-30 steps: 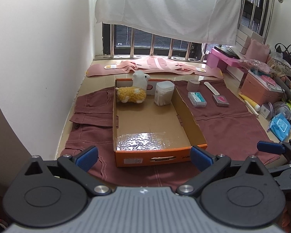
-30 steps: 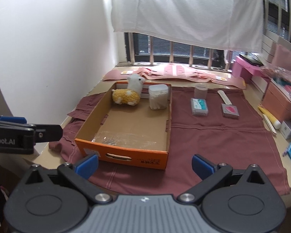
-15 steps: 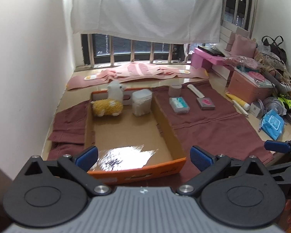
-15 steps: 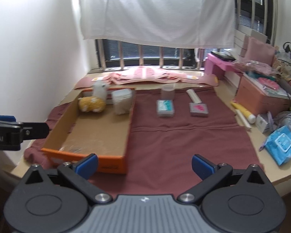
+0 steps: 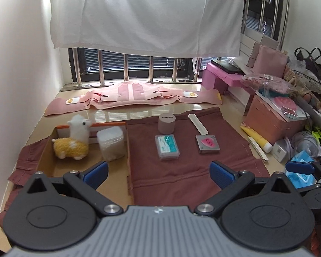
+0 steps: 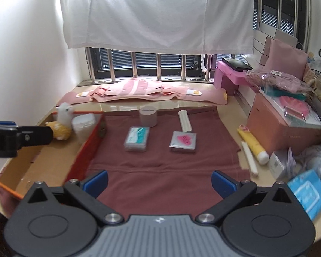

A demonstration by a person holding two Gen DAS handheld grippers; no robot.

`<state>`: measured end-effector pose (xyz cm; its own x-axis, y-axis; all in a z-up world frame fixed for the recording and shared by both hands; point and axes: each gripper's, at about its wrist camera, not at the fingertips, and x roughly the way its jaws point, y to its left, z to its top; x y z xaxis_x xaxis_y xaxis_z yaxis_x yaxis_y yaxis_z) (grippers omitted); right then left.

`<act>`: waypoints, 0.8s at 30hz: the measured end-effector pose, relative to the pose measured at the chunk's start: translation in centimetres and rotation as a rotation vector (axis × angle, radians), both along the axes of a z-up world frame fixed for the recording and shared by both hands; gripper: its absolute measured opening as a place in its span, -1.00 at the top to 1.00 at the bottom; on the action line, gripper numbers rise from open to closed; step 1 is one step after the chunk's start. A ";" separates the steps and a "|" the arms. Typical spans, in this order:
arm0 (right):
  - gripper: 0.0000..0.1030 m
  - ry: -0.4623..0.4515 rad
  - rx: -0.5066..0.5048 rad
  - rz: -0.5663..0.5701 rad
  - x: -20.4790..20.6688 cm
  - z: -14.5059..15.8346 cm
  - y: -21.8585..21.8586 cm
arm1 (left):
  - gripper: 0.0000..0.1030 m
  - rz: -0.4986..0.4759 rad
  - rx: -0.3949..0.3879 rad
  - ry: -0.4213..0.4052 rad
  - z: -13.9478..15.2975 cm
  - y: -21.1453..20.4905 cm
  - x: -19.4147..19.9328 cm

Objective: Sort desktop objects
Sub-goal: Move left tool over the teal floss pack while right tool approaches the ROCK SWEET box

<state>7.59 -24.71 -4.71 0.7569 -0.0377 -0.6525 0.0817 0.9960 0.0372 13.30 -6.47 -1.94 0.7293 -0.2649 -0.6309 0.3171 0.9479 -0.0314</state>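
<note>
An orange cardboard box (image 5: 126, 150) (image 6: 83, 150) lies at the left on a maroon cloth (image 5: 182, 162) (image 6: 160, 162). It holds a plush alpaca (image 5: 75, 141) (image 6: 62, 122) and a clear tub of cotton swabs (image 5: 111, 143) (image 6: 83, 126). On the cloth lie a teal-labelled case (image 5: 167, 147) (image 6: 137, 138), a grey square with a pink heart (image 5: 207, 144) (image 6: 183, 141), a round grey container (image 5: 167, 123) (image 6: 148, 116) and a white strip (image 5: 198, 123) (image 6: 185, 120). My left gripper (image 5: 158, 172) and my right gripper (image 6: 159, 181) are open, empty, and hover near the front edge.
A pink garment (image 5: 134, 94) lies by the window bars. At the right are a yellow tube (image 6: 253, 145), a pink storage box (image 6: 282, 124), a blue wipes pack (image 6: 308, 192) and clutter. A white wall stands at the left.
Both grippers have swung to the right and moved forward. The view has shifted from the box toward the small items on the cloth.
</note>
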 end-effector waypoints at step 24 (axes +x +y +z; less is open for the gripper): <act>-1.00 0.148 0.009 0.121 15.0 -4.3 -8.6 | -1.00 0.100 0.060 0.164 -3.8 -9.9 12.0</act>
<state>22.55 -33.27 -8.99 0.6516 0.0538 -0.7567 -0.0330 0.9985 0.0425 25.32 -16.42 -5.72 0.6364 -0.1549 -0.7557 0.2169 0.9760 -0.0174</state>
